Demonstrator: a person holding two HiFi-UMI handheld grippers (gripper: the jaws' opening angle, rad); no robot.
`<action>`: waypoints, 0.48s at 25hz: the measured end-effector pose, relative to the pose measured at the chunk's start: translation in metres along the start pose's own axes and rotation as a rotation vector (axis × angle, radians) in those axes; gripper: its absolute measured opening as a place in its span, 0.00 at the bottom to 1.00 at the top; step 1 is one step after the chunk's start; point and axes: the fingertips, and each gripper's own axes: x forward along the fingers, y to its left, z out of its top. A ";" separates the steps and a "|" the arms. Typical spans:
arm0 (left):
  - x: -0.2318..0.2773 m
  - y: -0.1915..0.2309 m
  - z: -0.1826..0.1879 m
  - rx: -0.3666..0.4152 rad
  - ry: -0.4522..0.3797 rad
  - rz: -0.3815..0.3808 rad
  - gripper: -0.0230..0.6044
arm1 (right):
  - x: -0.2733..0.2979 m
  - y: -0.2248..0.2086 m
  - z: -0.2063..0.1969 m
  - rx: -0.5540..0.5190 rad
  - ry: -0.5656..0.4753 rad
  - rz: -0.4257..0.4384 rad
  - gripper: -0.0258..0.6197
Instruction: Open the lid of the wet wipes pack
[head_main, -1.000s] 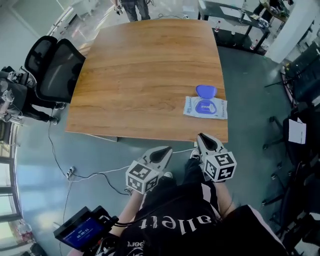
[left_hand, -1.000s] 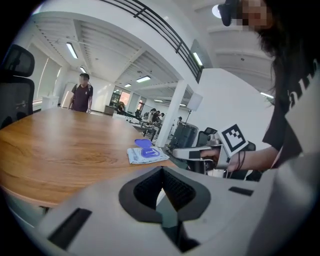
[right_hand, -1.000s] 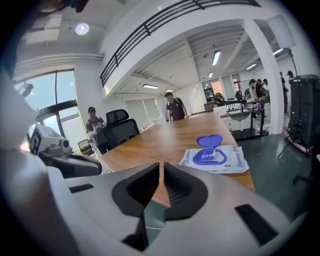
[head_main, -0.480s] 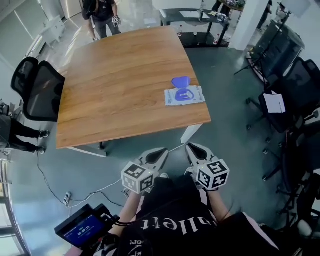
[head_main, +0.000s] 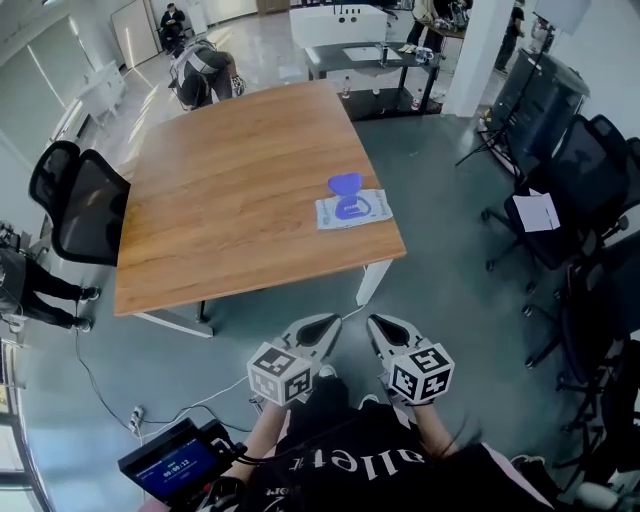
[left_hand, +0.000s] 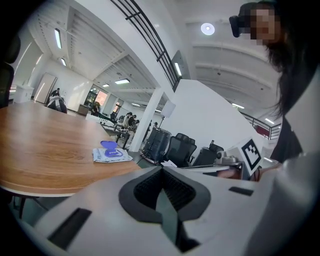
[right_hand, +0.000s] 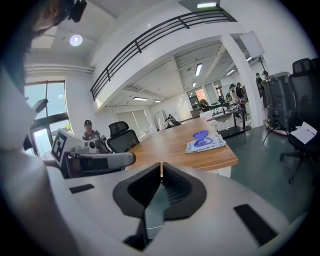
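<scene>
Your left gripper (head_main: 328, 324) and right gripper (head_main: 376, 324) are closed on nothing, well short of the wooden table (head_main: 230, 200), where the wet wipes pack (head_main: 355, 212) lies near the right edge, blue lid (head_main: 344, 184) open.

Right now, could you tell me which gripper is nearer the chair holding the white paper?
Right. The right gripper sits back-left of that chair; the left gripper lies farther left.

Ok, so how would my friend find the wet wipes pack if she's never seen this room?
Look for the big wooden table in the middle of the room. By its right edge in the head view, close to the near corner, lies a flat whitish wet wipes pack. Nothing else lies near it, and its blue lid is flipped open.
</scene>
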 end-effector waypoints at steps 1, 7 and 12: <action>-0.001 -0.006 -0.002 -0.001 -0.008 0.004 0.04 | -0.006 0.001 -0.002 0.001 -0.003 0.005 0.08; -0.009 -0.034 -0.023 0.014 0.018 0.034 0.04 | -0.031 0.007 -0.015 0.006 0.002 0.034 0.06; -0.015 -0.046 -0.030 0.003 0.003 0.067 0.04 | -0.041 0.011 -0.024 -0.020 0.034 0.070 0.06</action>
